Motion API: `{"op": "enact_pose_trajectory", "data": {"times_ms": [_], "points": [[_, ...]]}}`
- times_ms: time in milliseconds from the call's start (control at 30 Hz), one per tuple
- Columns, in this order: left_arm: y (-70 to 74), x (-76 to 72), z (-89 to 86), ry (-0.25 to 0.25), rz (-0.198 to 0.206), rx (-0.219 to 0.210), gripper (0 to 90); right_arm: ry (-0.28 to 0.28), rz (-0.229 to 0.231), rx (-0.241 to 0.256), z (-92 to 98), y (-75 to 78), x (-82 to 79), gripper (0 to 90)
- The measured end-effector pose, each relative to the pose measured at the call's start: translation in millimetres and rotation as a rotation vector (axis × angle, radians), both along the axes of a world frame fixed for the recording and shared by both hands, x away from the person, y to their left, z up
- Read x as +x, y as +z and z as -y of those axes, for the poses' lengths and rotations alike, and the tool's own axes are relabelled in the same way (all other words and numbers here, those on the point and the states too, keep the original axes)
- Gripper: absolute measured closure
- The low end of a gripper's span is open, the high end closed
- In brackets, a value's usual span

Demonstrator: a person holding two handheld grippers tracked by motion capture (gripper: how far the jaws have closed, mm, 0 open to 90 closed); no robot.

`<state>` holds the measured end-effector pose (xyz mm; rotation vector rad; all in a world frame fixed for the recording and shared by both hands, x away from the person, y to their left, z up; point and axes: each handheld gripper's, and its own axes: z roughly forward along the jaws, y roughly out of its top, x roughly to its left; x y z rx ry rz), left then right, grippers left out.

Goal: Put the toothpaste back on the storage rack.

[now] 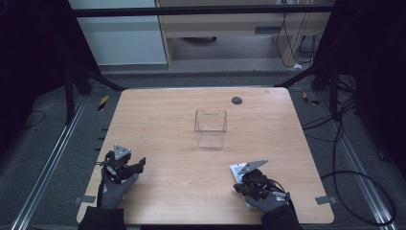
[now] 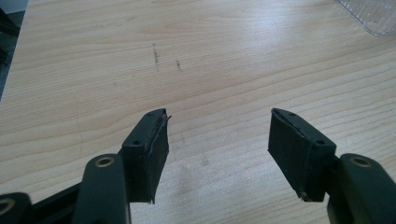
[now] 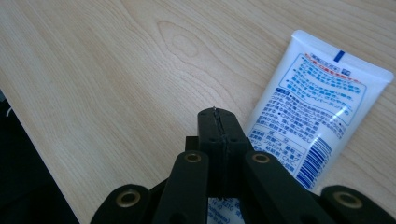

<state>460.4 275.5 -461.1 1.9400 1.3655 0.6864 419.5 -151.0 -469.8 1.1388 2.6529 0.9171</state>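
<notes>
Wooden worktop (image 1: pixel 191 158) is carrying the setup. We are finding the white tube (image 3: pixel 317 112) lying flat at the near right corner, printed face up, just beside and partly under the right gripper (image 3: pixel 219 122), whose fingers are pressed together on nothing, apparently poised over it before a pick. A clear bin (image 1: pixel 210 128) is standing mid-table, likely the destination. We are keeping the left gripper (image 2: pixel 219 140) low at the near left, fingers spread apart, empty.
</notes>
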Motion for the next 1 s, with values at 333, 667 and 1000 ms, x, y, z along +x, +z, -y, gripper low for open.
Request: {"op": "enact_pose_trajectory", "data": {"times_ms": [333, 667, 1000], "points": [[-0.9, 0.8, 0.1, 0.000, -0.004, 0.001, 36.7, -0.011, 0.006, 0.018, 2.9, 5.0, -1.9, 89.8], [-0.4, 0.3, 0.3, -0.001, -0.003, 0.002, 36.8, 0.010, -0.032, -0.027, 2.8, -0.8, -6.5, 90.0], [-0.4, 0.4, 0.4, 0.002, -0.002, -0.001, 36.6, -0.004, -0.037, -0.016, 12.8, 1.3, -6.6, 89.9]]}}
